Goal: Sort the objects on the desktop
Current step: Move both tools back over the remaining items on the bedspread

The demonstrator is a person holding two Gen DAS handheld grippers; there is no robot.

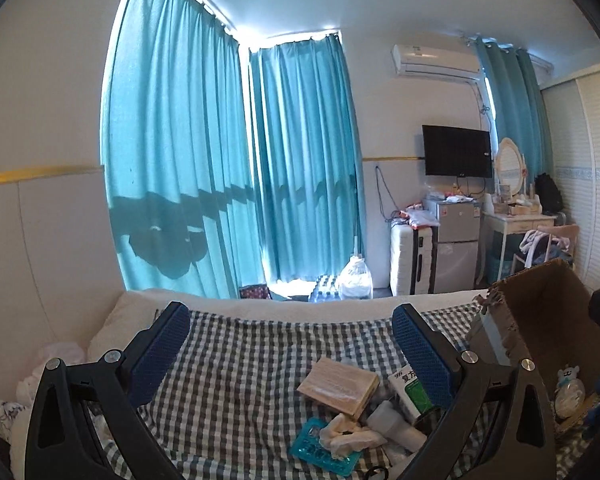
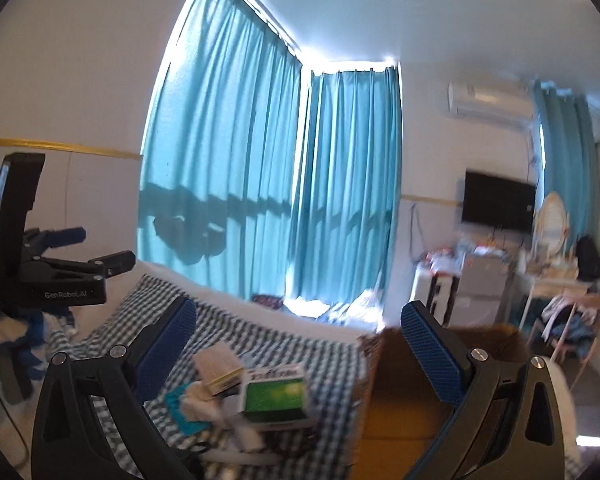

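A: Counted on the checked cloth (image 1: 240, 344): one wooden block (image 1: 338, 386), one green-and-white medicine box (image 1: 414, 394), one teal packet (image 1: 324, 450), one crumpled tissue (image 1: 350, 436), one white bottle (image 1: 394, 424).

B: Boxes?

A: One cardboard box (image 1: 548, 316), one bear toy (image 1: 568, 380) inside.

B: Grippers?

A: Two: left gripper (image 1: 292, 354), right gripper (image 2: 298, 354), two blue pads each.

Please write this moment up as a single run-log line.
left gripper: open, empty | right gripper: open, empty | pile: on checked cloth, untouched | cardboard box: right of pile
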